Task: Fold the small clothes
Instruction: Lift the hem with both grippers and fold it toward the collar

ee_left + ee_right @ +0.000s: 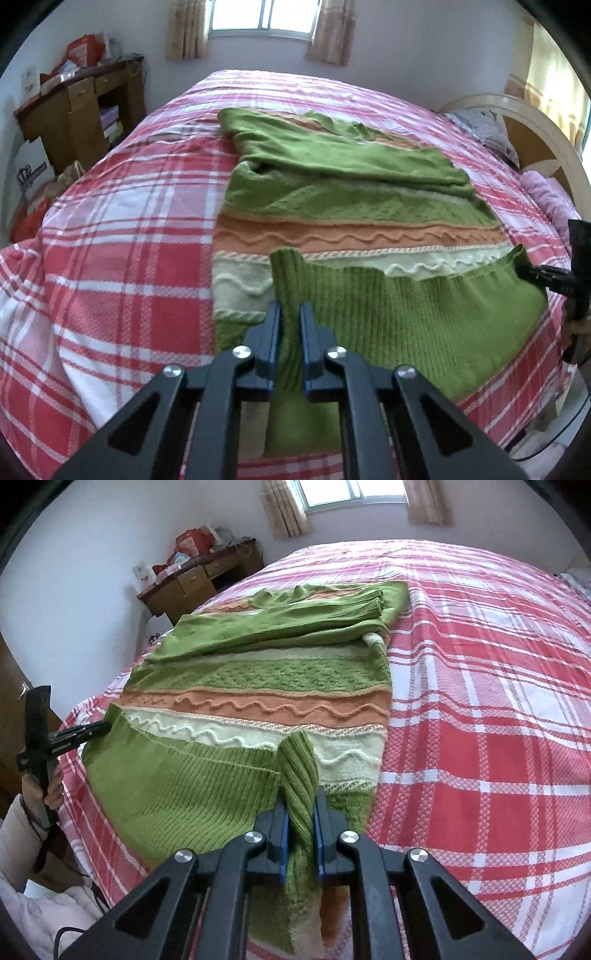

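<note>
You have the green, orange and cream striped knitted sweater [354, 206] spread along the red-and-white plaid bed cover [122, 229], its far part already doubled over itself. Both tools hold its near green ribbed hem.

Left gripper [290, 314]: fingers clenched on a bunched fold of ribbing at the hem's left corner; the cloth runs up between the fingers and down under the tool. Right gripper [301, 805]: fingers clenched on a twisted rope of the same ribbing at the right corner. Each tool shows at the edge of the other's view, so the hem spans between them, lifted slightly off the body of the sweater.

Handling, judged: soft, light, stretchy knit, not slippery, not fragile. It will sag and stretch between your two holds, and a twisted grip may carry a crooked edge into the fold. Corners of the hem look like the right hold; keep both level and evenly tensioned so the edge lands straight across the far stripes.
</note>
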`<action>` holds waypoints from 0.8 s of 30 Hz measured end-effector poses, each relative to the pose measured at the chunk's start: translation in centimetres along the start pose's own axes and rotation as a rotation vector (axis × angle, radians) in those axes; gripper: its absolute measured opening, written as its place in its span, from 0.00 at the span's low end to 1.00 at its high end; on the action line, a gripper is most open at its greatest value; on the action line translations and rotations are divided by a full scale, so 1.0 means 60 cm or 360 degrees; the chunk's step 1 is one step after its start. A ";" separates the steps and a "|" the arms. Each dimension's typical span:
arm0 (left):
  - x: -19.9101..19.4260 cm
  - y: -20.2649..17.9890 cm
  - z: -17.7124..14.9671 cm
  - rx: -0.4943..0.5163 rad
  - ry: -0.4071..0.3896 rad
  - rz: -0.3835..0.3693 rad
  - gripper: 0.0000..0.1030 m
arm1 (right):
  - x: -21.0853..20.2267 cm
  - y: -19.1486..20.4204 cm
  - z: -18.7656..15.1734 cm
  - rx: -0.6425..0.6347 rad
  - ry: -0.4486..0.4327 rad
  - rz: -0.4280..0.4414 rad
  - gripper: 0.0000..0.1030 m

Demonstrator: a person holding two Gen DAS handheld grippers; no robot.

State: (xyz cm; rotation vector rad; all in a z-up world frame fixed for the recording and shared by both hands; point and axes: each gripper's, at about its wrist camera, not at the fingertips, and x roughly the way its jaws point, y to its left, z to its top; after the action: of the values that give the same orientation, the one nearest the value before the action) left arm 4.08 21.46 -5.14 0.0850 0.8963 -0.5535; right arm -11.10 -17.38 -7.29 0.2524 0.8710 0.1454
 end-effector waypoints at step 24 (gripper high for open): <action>-0.012 -0.032 -0.006 -0.0053 -0.0046 0.0037 0.09 | -0.038 0.045 0.008 -0.0078 -0.0210 -0.0153 0.10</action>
State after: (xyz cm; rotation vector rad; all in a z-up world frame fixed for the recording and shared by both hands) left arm 2.52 20.21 -4.48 0.0573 0.8748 -0.5166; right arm -12.27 -15.40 -4.55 0.1721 0.7459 0.0594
